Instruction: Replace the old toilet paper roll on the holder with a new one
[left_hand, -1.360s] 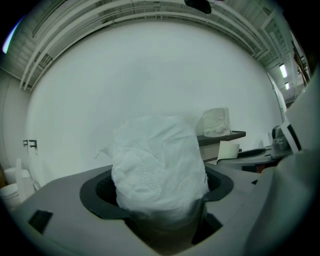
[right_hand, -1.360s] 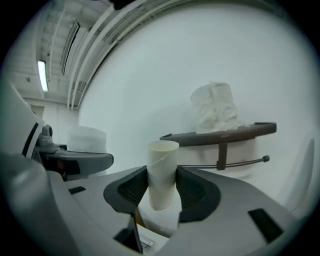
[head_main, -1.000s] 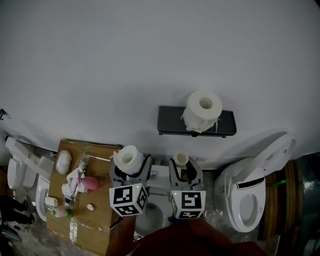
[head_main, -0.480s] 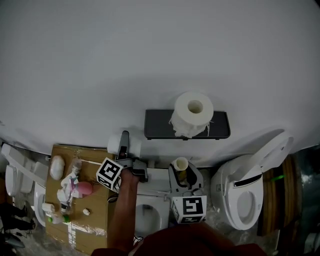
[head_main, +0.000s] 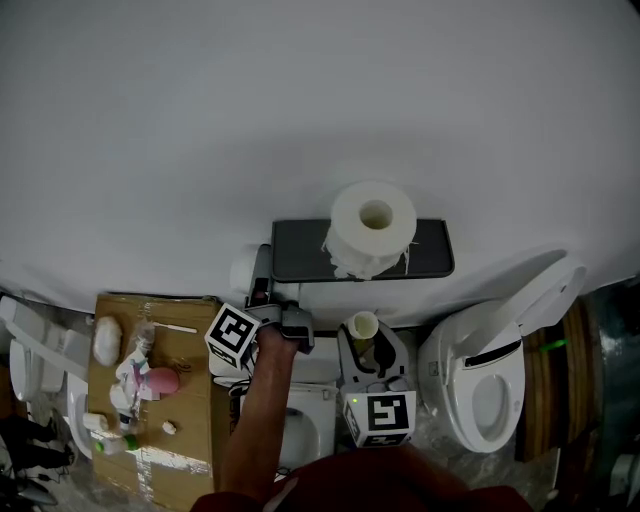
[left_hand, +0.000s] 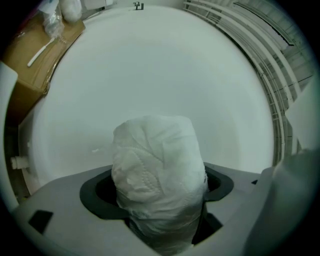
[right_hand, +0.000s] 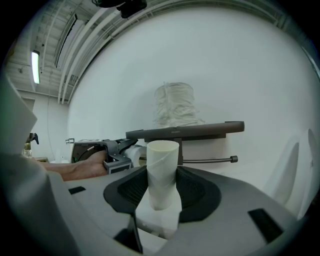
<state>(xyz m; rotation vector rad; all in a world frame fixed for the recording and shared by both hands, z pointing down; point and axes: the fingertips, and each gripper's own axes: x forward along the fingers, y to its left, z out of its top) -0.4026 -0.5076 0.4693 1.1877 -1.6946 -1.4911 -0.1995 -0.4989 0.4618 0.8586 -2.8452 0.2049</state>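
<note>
Rolls, toilet paper: new roll clenched between the jaws of left gripper, at the 9 o'clock end of black holder shelf, near the rod beneath it. Empty cardboard tube, upright, grasped by the jaws of right gripper, at 6 o'clock of the shelf. Spare roll stands atop the shelf. Toilet at 4 o'clock; cardboard box at 8 o'clock.

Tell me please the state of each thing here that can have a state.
New roll, gripped in left tool.
Empty tube, gripped upright in right tool.
Spare roll, standing on end on shelf.
Holder bar, bare where visible.
Toilet lid, raised.
</note>
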